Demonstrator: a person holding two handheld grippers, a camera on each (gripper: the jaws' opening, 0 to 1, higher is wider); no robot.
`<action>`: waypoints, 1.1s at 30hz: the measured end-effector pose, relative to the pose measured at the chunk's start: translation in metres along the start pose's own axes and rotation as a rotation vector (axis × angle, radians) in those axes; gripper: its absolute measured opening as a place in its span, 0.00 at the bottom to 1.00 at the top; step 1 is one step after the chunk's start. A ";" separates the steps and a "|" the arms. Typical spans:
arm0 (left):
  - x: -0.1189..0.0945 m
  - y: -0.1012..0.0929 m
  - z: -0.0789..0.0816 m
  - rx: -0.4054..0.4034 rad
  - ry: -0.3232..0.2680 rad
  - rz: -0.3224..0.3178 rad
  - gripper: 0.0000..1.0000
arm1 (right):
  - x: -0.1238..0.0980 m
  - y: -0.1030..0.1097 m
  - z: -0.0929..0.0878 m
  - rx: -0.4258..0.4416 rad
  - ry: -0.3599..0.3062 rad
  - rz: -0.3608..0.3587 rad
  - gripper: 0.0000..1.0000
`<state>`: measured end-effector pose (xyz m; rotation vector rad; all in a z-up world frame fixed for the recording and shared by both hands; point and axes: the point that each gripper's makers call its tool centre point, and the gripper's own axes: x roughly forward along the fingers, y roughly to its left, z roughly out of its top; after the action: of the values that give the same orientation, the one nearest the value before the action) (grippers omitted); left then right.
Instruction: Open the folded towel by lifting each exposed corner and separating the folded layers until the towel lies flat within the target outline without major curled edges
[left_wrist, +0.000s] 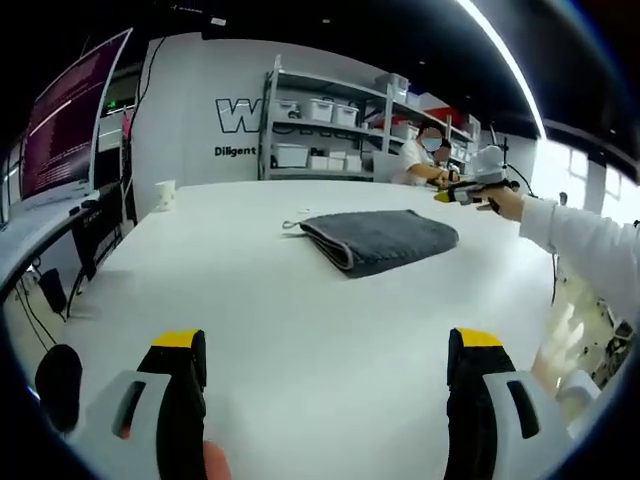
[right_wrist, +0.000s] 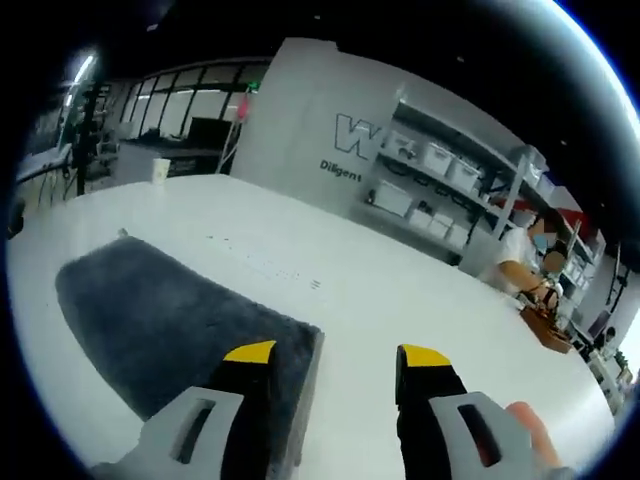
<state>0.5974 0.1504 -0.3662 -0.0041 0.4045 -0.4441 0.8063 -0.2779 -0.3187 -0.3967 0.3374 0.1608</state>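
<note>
A grey towel (left_wrist: 380, 240) lies folded on the white table (left_wrist: 300, 310), thick folded edge toward me, a small loop at its left corner. My left gripper (left_wrist: 327, 345) is open and well short of the towel, nothing between its yellow-tipped jaws. The right gripper (left_wrist: 470, 190), held by a hand in a white sleeve, hovers beyond the towel's right end. In the right gripper view the towel (right_wrist: 170, 320) spreads to the left, and my right gripper (right_wrist: 337, 355) is open, its left jaw over the towel's near corner and its right jaw over bare table (right_wrist: 400, 290).
A white cup (left_wrist: 165, 194) stands at the table's far left. Shelves with storage boxes (left_wrist: 330, 130) line the back wall. A person (left_wrist: 415, 160) sits at the far side. A large screen (left_wrist: 70, 120) stands left of the table. A brown basket (right_wrist: 548, 325) sits far right.
</note>
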 end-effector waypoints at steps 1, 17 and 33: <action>-0.002 0.000 0.001 0.001 -0.003 0.003 1.00 | -0.005 0.005 0.002 -0.003 -0.012 0.018 0.51; -0.011 -0.009 0.009 0.026 -0.017 0.009 1.00 | -0.116 0.064 0.019 0.063 -0.183 0.194 0.76; -0.008 -0.040 0.015 0.038 -0.022 -0.087 1.00 | -0.182 0.095 0.003 0.122 -0.188 0.269 0.92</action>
<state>0.5797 0.1159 -0.3456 0.0100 0.3754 -0.5370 0.6166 -0.2058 -0.2856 -0.2122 0.2125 0.4361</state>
